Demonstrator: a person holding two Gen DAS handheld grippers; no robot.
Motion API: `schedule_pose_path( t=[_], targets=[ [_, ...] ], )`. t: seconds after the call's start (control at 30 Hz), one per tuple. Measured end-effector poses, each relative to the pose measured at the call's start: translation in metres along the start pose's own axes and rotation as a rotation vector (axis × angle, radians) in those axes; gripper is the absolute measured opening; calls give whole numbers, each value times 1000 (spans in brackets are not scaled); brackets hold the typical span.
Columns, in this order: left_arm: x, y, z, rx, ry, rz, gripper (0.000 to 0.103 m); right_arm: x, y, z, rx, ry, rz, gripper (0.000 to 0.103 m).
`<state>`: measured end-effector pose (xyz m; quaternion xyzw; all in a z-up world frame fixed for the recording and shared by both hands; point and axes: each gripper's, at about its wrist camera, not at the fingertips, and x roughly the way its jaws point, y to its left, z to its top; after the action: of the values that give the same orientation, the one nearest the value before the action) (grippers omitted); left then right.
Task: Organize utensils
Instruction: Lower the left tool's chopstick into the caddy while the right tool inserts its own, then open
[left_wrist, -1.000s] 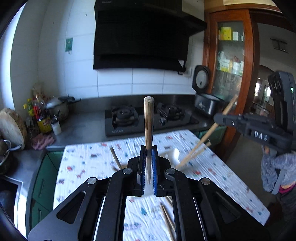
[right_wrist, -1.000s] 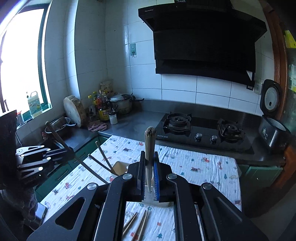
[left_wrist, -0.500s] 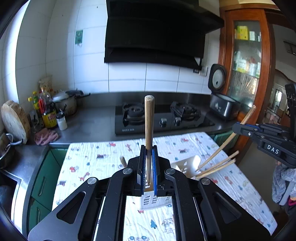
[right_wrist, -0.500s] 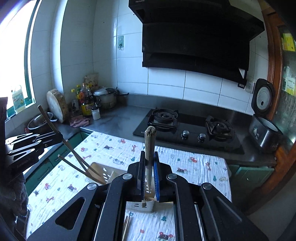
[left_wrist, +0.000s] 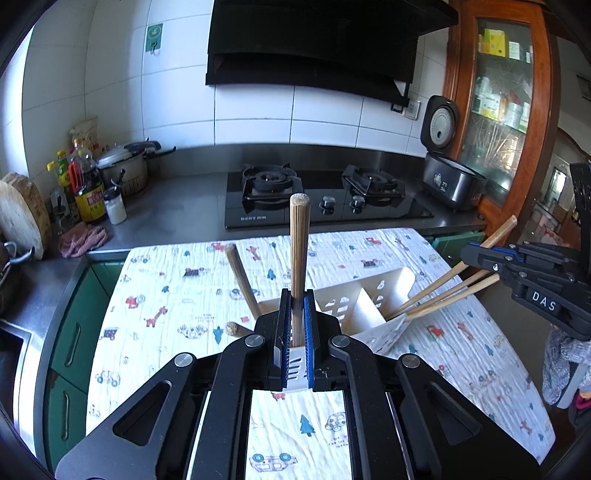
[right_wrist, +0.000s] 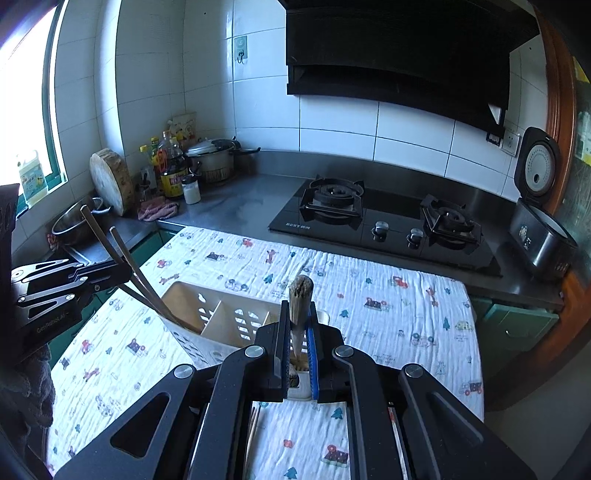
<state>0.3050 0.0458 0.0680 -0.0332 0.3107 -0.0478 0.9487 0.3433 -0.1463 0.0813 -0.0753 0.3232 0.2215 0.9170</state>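
Left wrist view: found the left gripper (left_wrist: 295, 354) clamped on an upright chopstick (left_wrist: 298, 258), jaws closed tight on its lower shaft, directly above the near end of the white utensil holder (left_wrist: 373, 295). Noted a leaning chopstick (left_wrist: 240, 280) standing in the holder's left end, and a loose chopstick end (left_wrist: 232, 328) lying on the printed cloth (left_wrist: 166, 295) just beside the holder. Observed at the right edge the right gripper (left_wrist: 476, 254) gripping a slanted chopstick (left_wrist: 498, 232), lower end dipping into the holder's right compartment beside two more sticks (left_wrist: 454, 293).

Right wrist view: confirmed the same jaws pressed together on that slanted chopstick, here seen end-on with a frayed top, over the holder's opposite end. Recorded only here: several loose chopsticks (right_wrist: 253, 424) on the cloth beneath the gripper body, a steel bowl (right_wrist: 74, 221) and a round chopping block (right_wrist: 110, 181) on the counter, and the left gripper from the side with its stick entering the holder's far-left compartment. Recorded only from the left wrist: a glazed wooden cabinet (left_wrist: 498, 92) beyond the rice cooker (left_wrist: 447, 166).

Writing: read "DAS" (left_wrist: 543, 301) on the right gripper's body; read roughly "GenRobot.AI" (right_wrist: 50, 323) on the left gripper's; read "BEST" followed by unclear letters on the hob (right_wrist: 369, 221) front edge. Could not read the label on the dark sauce bottle (left_wrist: 88, 184).
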Motion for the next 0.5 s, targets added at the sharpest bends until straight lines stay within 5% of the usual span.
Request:
schedule_pose_path(
  t=[0.27,0.5],
  targets=[
    [2,2,-3,-17,9,-5,8,1,-3,-4,14,-4,12,8],
    [-15,-3,1,-5,-33,-4,32,-14,-8,-1,33,-42,5,22]
  ],
)
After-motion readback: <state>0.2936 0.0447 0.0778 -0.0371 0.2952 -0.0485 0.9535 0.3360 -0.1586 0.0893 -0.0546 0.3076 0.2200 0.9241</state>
